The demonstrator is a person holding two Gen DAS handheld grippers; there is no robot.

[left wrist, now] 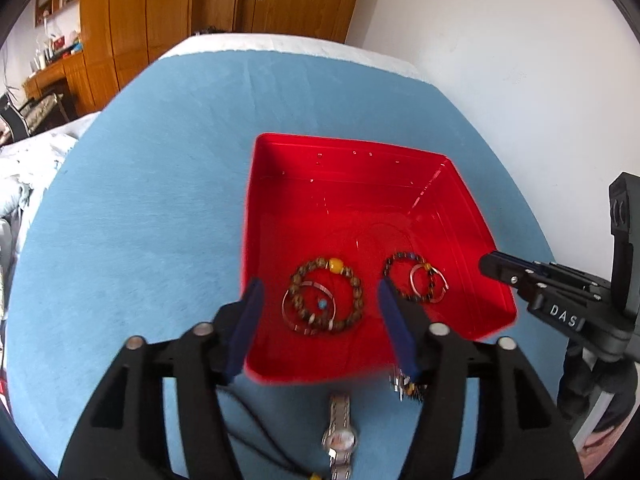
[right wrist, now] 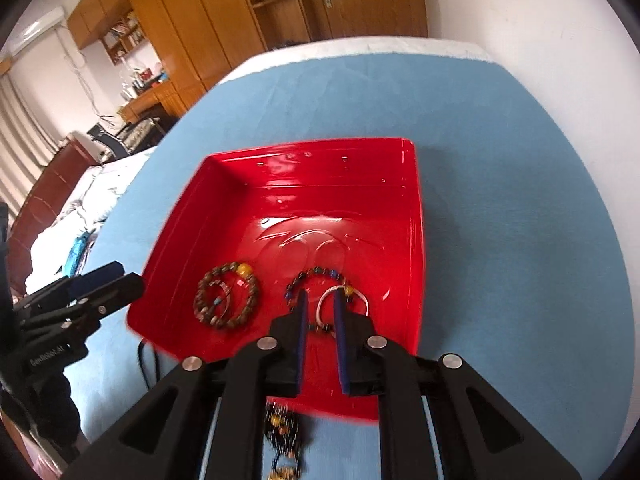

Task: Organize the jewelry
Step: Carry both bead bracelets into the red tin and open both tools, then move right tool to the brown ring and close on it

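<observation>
Blue cloth (left wrist: pixel 160 200) covers the desk; white wall one side, wooden wardrobes (left wrist: pixel 132 20) behind. Red tray (left wrist: pixel 280 208) sits dead ahead of both claws. Inside: two beaded bracelets, brown one (left wrist: pixel 326 294) between the left claw (left wrist: pixel 320 312) tips, dark one (right wrist: pixel 320 296) at the right claw (right wrist: pixel 320 312). One wristwatch (left wrist: pixel 340 436) under the left claw, long axis toward tray. Left claw released, empty. Right claw nearly clenched, narrow gap, nothing gripped.
</observation>
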